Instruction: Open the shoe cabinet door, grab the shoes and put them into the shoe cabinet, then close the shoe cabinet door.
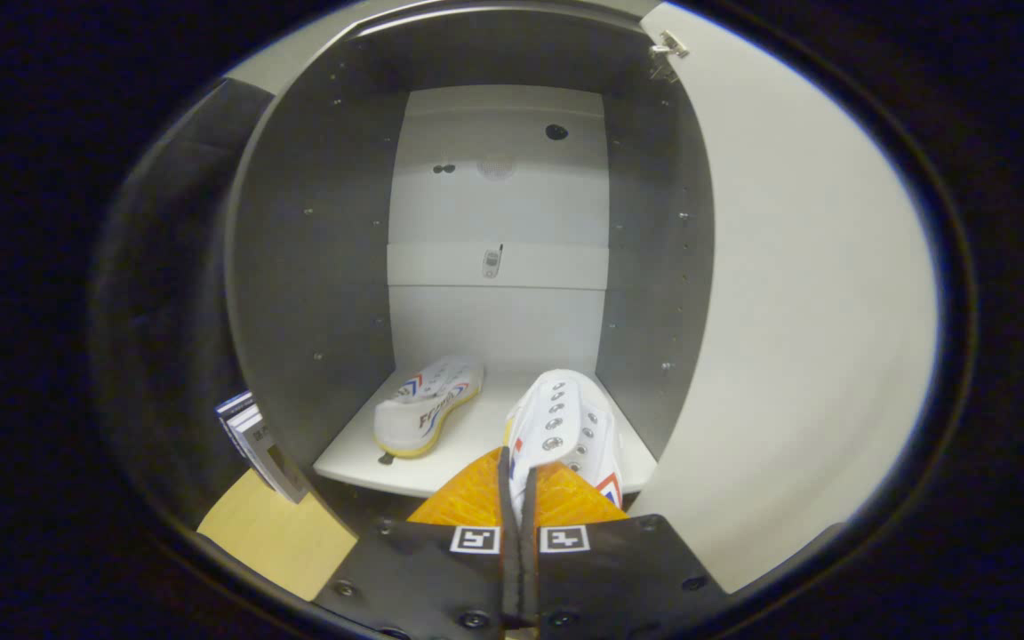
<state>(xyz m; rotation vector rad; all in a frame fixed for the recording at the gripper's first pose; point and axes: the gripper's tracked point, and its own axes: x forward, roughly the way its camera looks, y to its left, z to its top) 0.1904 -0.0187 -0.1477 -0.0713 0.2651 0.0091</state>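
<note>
The shoe cabinet (316,267) stands open, its white door (796,311) swung out to the right. One white sneaker (428,404) with a yellowish sole lies on its side on the left of the white bottom shelf (476,440). A second white sneaker (570,422) with metal eyelets sits just ahead of my fingers over the shelf's right front part. My gripper (517,467) is shut on the edge of this sneaker, a thin strip of white fabric pinched between both fingers.
The cabinet's grey side walls stand close on both sides and a white back panel (499,204) lies beyond. A hinge (668,46) shows at the door's top. Outside, to the left, thin books or boxes (254,440) lean against the cabinet on a wooden floor (276,533).
</note>
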